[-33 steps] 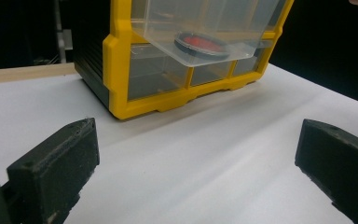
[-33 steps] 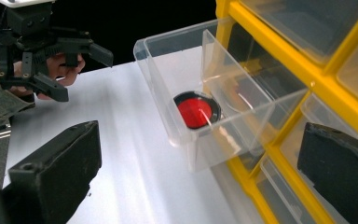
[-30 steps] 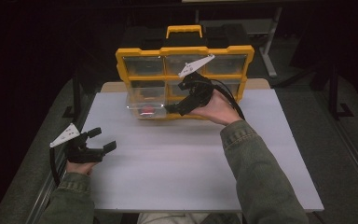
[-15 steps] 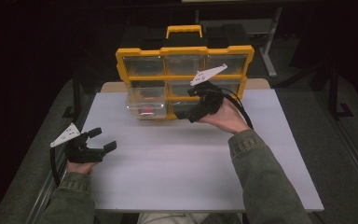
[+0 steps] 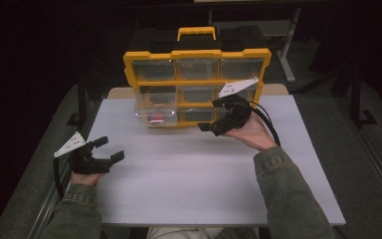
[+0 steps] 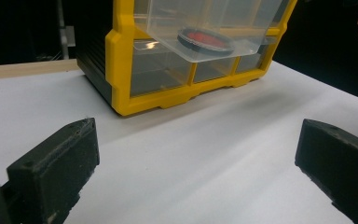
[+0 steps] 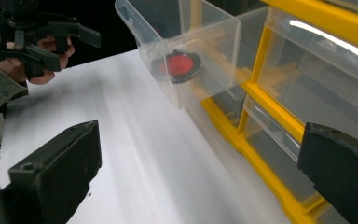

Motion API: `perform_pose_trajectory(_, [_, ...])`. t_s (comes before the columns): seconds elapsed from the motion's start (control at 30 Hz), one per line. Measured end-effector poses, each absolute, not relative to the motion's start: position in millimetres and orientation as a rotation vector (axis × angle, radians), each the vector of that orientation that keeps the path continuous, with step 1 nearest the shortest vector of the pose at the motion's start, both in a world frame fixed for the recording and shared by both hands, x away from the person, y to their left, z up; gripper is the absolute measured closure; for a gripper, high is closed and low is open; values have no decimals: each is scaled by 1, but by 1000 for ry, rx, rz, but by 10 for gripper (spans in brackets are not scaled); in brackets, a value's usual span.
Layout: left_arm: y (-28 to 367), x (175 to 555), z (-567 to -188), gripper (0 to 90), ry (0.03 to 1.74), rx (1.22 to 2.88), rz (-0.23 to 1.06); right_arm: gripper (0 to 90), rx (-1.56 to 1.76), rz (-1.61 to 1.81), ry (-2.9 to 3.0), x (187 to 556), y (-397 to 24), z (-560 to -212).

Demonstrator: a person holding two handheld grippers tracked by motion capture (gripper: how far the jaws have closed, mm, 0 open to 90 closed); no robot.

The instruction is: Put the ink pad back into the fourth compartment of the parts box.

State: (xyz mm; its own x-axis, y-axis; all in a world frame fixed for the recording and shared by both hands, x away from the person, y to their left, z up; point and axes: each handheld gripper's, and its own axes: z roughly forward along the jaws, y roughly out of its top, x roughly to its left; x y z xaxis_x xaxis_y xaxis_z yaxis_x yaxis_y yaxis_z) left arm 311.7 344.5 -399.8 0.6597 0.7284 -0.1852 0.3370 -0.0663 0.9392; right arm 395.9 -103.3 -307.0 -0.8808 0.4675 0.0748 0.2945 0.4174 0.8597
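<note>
1. a yellow organiser box [image 5: 197, 55] with clear drawers stands upright at the 12 o'clock edge of the white desk [image 5: 204, 179], its handle on top.
2. one clear drawer [image 5: 155, 105], in the middle row at the box's 9 o'clock side, is pulled partway out toward the person; the other drawers sit flush.
3. a small round red thing with a dark rim [image 5: 154, 118] lies on the floor of that pulled-out drawer; in the right gripper view it [image 7: 177, 66] shows through the clear wall.
4. the right gripper [image 5: 214, 125] hovers just in front of the box's lower row, at about 1 o'clock on the desk, its jaws spread apart with nothing between them; whether it touches the box cannot be told.
5. the left gripper [image 5: 109, 149] is held low over the desk at about 8 o'clock, well apart from the box, jaws wide apart and holding nothing.
6. in the left gripper view the box [image 6: 168, 95] and the jutting drawer [image 6: 205, 28] lie ahead beyond bare desk [image 6: 200, 158].
7. both forearms wear green sleeves [image 5: 288, 194].
</note>
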Motion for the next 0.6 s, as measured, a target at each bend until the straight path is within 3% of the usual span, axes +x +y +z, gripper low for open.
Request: perform_pose_trajectory(0.6, [344,311,-400,0,880,1664,403,0,750,1457,2456,386,-134,-329])
